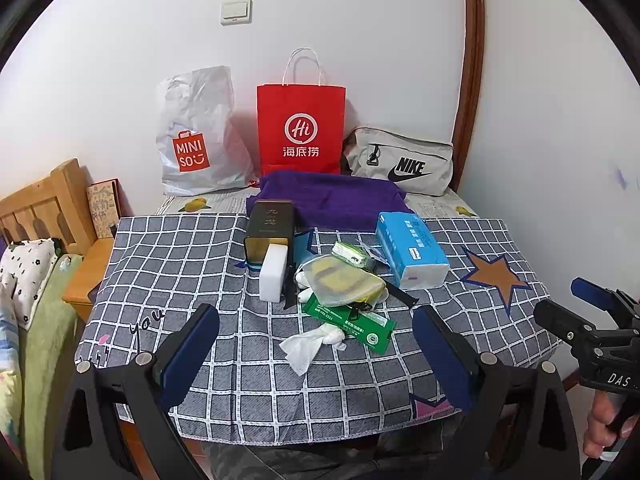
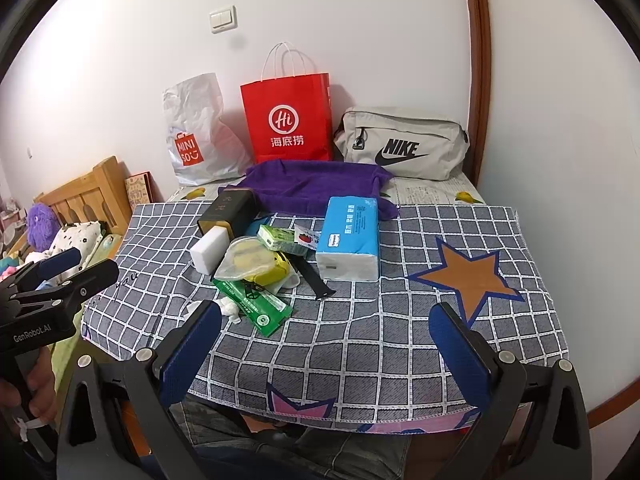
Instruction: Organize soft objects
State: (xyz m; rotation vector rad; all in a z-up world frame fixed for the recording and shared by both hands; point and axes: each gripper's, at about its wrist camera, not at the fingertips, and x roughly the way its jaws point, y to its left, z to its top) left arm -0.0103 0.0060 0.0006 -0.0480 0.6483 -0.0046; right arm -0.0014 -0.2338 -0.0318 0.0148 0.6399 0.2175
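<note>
A pile of small things lies mid-table on the checked cloth (image 1: 192, 264): a white sponge block (image 1: 274, 272), a dark tin (image 1: 269, 230), a clear pouch with yellow contents (image 1: 340, 280), a green packet (image 1: 348, 322), crumpled white tissue (image 1: 308, 344) and a blue tissue pack (image 1: 412, 250). A folded purple towel (image 1: 332, 196) lies behind them. My left gripper (image 1: 316, 344) is open at the near edge, short of the tissue. My right gripper (image 2: 324, 340) is open too, over bare cloth right of the pile; the blue tissue pack (image 2: 350, 236) is ahead of it.
Against the wall stand a white Miniso plastic bag (image 1: 196, 140), a red paper bag (image 1: 301, 128) and a grey Nike pouch (image 1: 400, 160). A wooden bed frame (image 1: 44, 208) with bedding is on the left. A person's hand (image 1: 608, 424) holds the right gripper's handle.
</note>
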